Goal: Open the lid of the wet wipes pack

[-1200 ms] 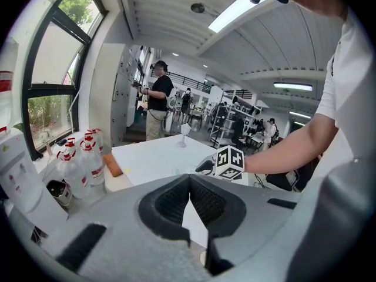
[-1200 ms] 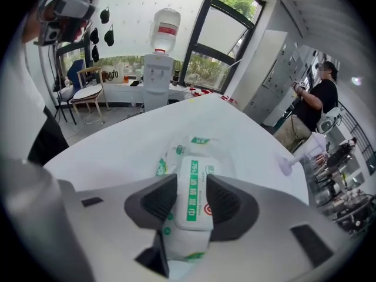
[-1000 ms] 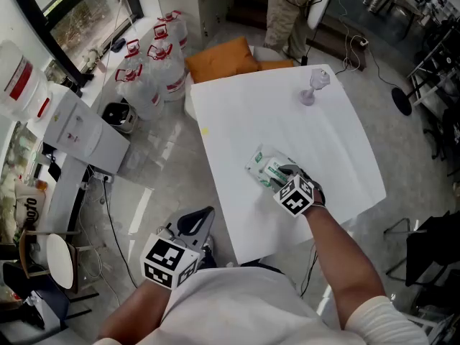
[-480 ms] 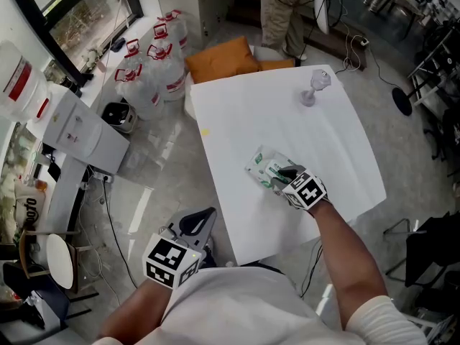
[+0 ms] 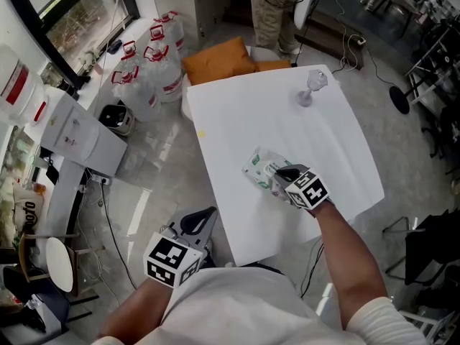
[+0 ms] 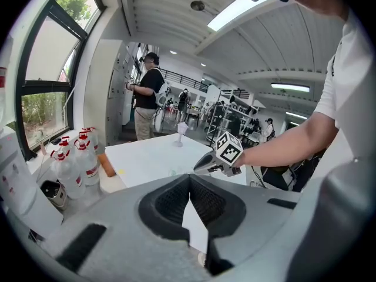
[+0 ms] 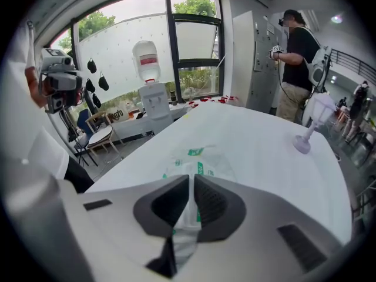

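Observation:
The wet wipes pack (image 5: 259, 167), clear film with green print, lies flat on the white table (image 5: 251, 106) near its front right. My right gripper (image 5: 285, 174) points down at the pack's near end. In the right gripper view the pack (image 7: 198, 159) runs away from the right gripper (image 7: 191, 179), whose jaws have just been closing and now pinch the pack's near edge in a thin gap. My left gripper (image 5: 197, 221) hangs off the table's front left corner. Its jaws (image 6: 189, 177) meet, nothing between them. The left gripper view shows the right gripper (image 6: 205, 164) over the table.
A pale stemmed glass (image 5: 310, 88) stands at the table's far side. Water bottles (image 5: 147, 63), a white dispenser (image 5: 79, 131) and an orange cushion (image 5: 219, 57) are on the floor to the left. A person (image 5: 273, 6) stands beyond the table.
The right gripper has rolled, its marker cube now facing up, and its jaws have closed onto the pack's near end. The person beyond the table stepped left. The left gripper stayed put.

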### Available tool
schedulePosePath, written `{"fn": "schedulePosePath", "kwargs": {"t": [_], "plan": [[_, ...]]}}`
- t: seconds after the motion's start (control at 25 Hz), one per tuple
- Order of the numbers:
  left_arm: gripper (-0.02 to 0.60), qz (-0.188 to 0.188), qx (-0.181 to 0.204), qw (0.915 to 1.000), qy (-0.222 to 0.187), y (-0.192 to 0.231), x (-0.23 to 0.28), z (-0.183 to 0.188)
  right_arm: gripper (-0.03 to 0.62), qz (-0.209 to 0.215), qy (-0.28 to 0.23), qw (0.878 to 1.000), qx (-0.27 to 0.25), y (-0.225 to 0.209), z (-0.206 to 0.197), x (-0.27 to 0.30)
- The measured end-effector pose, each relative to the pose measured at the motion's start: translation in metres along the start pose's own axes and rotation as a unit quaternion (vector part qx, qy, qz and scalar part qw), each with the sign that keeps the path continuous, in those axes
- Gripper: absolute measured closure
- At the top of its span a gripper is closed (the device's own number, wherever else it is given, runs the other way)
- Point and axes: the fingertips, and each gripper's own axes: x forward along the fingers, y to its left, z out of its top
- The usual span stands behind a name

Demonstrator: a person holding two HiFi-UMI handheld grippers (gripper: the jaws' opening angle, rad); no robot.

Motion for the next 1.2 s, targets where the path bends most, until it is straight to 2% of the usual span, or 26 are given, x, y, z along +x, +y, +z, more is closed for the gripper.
{"fn": "schedulePosePath", "kwargs": {"t": [0.48, 1.2], "plan": [[0.572, -0.01, 0.009, 0.9999, -0.002, -0.005, 0.005, 0.009, 0.573, -0.033, -0.009, 0.999, -0.013, -0.016, 0.009, -0.012], [0.573, 0.0, 0.004, 1.0, 0.0, 0.003, 0.005, 0.009, 0.569, -0.113, -0.023, 0.993, -0.009, -0.057, 0.012, -0.016]]}}
